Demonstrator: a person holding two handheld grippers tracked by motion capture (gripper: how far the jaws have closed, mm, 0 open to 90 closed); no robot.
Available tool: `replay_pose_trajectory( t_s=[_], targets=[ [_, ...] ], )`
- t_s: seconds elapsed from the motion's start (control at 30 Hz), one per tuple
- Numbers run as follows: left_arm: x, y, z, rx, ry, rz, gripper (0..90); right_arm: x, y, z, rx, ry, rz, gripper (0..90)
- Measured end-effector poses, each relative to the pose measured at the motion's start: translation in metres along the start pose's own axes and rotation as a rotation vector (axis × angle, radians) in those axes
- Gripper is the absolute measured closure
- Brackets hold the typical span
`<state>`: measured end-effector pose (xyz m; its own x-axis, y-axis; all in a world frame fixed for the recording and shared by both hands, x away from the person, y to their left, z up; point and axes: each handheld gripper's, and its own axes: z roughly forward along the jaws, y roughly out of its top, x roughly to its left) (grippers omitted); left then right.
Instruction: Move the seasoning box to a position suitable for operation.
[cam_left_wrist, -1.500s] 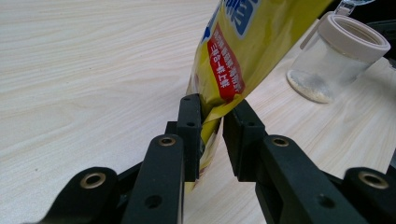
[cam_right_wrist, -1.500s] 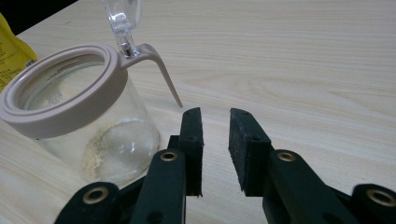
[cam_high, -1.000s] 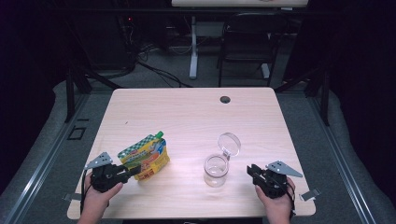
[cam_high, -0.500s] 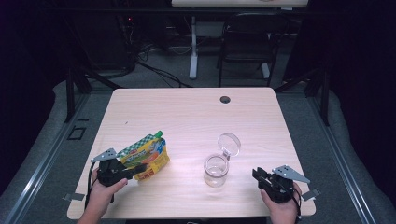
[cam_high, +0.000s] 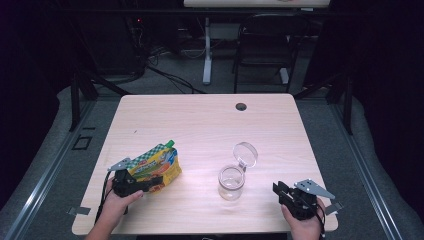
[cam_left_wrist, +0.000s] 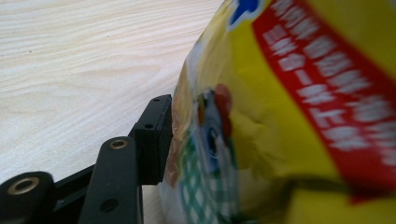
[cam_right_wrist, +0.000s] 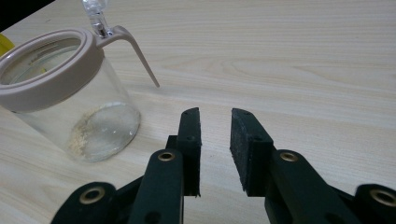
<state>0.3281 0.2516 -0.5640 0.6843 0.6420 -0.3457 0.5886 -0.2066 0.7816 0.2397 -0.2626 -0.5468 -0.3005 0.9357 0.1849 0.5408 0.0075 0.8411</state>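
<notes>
Two grippers: black, two-jawed, hand-held at the table's (cam_high: 200, 120) near edge.
Pouch (cam_high: 155, 164): glossy yellow crinkled foil, green cap, at 8 o'clock on pale woodgrain.
Left gripper (cam_high: 150, 183): jaws just opening, pouch between them, one pad (cam_left_wrist: 156, 137) at its edge.
Right gripper (cam_high: 276, 190): jaws apart, empty.
Jar (cam_high: 231, 182): clear round glass, beige rim, lid flipped open, at 6 o'clock.
</notes>
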Motion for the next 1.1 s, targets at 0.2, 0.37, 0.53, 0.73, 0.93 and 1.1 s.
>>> replay_pose_trajectory(
  t_s=[0.2, 0.37, 0.53, 0.73, 0.93, 1.1],
  targets=[
    [0.003, -0.001, 0.006, 0.008, -0.001, 0.016, 46.9, 0.000, 0.000, -0.001, -0.003, 0.001, -0.001, 73.4],
    [0.004, -0.001, 0.007, 0.008, -0.007, 0.017, 45.5, 0.000, -0.001, -0.002, -0.002, 0.001, -0.002, 73.3],
    [0.005, -0.002, 0.009, -0.002, -0.007, 0.021, 44.1, 0.000, -0.001, -0.002, -0.001, 0.001, -0.003, 73.2],
    [0.007, -0.004, 0.010, 0.003, -0.015, 0.020, 43.0, 0.000, 0.000, -0.002, 0.005, -0.002, -0.008, 73.2],
    [0.007, -0.005, 0.012, -0.013, -0.013, 0.026, 42.2, 0.000, -0.001, -0.002, 0.003, 0.000, -0.007, 72.9],
    [0.007, -0.007, 0.014, -0.033, -0.014, 0.020, 42.6, 0.000, 0.000, -0.002, 0.001, 0.000, -0.005, 72.7]
  ],
)
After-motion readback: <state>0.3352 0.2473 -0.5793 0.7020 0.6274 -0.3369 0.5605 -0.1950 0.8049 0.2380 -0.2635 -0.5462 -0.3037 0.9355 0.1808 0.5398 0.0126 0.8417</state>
